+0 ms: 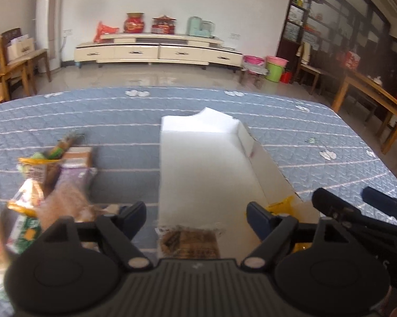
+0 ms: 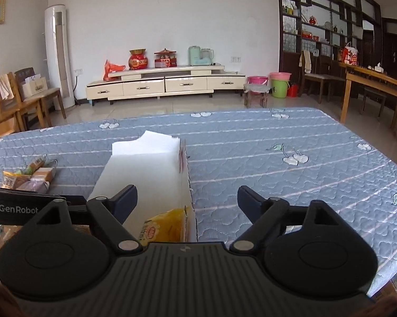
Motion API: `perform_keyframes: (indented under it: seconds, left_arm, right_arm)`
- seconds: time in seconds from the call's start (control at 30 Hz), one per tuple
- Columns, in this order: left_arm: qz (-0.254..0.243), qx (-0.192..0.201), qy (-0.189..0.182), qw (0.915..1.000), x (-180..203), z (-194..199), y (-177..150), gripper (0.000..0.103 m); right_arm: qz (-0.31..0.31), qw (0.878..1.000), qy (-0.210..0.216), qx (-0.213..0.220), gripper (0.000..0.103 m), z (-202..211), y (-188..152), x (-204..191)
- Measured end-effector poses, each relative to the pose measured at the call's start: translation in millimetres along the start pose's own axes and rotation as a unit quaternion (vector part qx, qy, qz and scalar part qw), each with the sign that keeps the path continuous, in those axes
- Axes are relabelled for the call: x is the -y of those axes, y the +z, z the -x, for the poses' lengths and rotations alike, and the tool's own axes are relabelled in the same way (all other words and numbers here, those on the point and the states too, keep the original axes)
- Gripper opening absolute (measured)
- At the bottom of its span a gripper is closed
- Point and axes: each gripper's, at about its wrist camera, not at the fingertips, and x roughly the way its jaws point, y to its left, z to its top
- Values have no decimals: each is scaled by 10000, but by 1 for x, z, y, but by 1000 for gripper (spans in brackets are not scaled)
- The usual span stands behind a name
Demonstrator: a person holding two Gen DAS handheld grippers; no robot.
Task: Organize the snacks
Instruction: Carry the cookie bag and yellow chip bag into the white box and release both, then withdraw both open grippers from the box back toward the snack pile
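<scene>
A long cardboard box with a white inside (image 1: 203, 163) lies open on the blue quilted cover. My left gripper (image 1: 195, 219) is open over the box's near end, above a brown snack packet (image 1: 190, 243) lying inside, with nothing between its fingers. A yellow snack packet (image 2: 166, 227) sits in the box's near right corner. My right gripper (image 2: 187, 195) is open just above and beyond it, straddling the box's right wall (image 2: 185, 174). A pile of several snack packets (image 1: 53, 174) lies left of the box.
The blue quilted cover (image 2: 277, 185) stretches bare to the right of the box. Beyond the table's far edge stand a cream cabinet (image 2: 166, 84), wooden chairs (image 2: 26, 100) at left, buckets (image 2: 279, 84) and a wooden table (image 2: 378, 82) at right.
</scene>
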Motion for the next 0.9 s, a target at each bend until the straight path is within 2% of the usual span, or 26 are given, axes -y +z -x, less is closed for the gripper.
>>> perform_keyframes:
  seconds: [0.1,0.17,0.53,0.9]
  left_arm:
    - [69,84,311,9995,-6,13,0,98]
    - [103,166,484,9986,-11,23,-1,102]
    - [-3,239,1221,9922,-40,61,-7,102]
    - [156,375,1416,9891,-66,82,-18,102]
  right_arm:
    - [29,10000,-1,38,103,4,-2,-3]
    - [41,10000,27,69,103,7,-2,-5]
    - [226,9989,403,90,103,15,-9,-26]
    - [592,9950,797,100,103,29,-14,-56]
